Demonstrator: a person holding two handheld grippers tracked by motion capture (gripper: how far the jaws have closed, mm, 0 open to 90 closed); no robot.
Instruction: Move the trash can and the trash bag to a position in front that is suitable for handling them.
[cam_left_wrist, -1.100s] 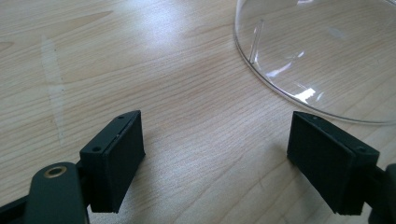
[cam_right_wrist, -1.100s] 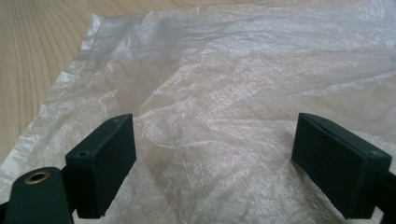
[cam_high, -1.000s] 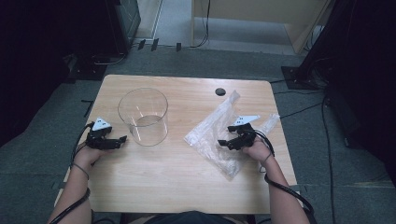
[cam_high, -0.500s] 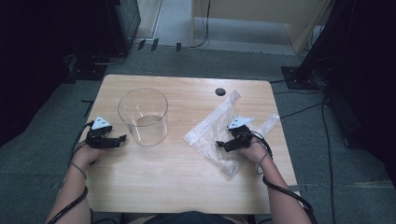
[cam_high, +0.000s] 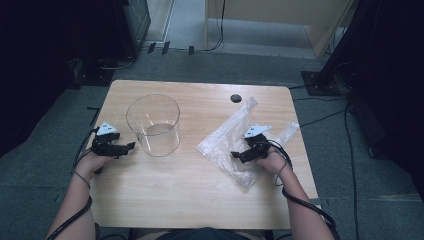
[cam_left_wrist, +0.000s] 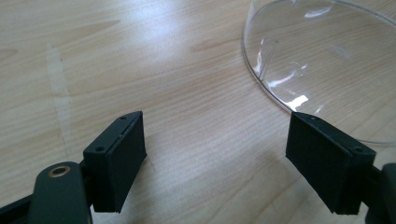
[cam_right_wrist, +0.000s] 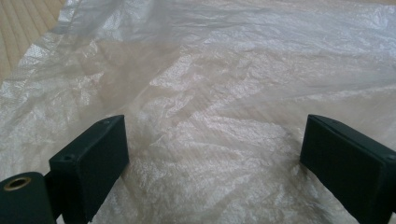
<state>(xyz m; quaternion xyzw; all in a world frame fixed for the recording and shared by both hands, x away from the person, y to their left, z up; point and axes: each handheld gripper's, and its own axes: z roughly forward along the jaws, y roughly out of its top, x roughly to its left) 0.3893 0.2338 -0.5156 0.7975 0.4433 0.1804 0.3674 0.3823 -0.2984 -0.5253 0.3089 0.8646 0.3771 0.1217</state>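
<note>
A clear plastic bag (cam_high: 222, 141) lies crumpled and flat on the right half of the wooden table (cam_high: 190, 200). My right gripper (cam_high: 235, 156) hovers low over the bag (cam_right_wrist: 224, 79). It is open, its jaws have just been opening, and the film lies beneath them, not pinched. A tall clear round container (cam_high: 153, 125) stands left of centre. My left gripper (cam_high: 131, 146) rests beside the container's left base, open, with bare wood between its jaws (cam_left_wrist: 215, 154). The container's curved wall (cam_left_wrist: 327, 60) sits just beyond its right pad.
A small black round disc (cam_high: 235, 98) lies near the table's far edge. Cables trail from both grippers off the table sides. Dark equipment stands and floor cables surround the table beyond its far and right edges.
My right gripper has shifted slightly left over the bag. The left gripper and the container have stayed put.
</note>
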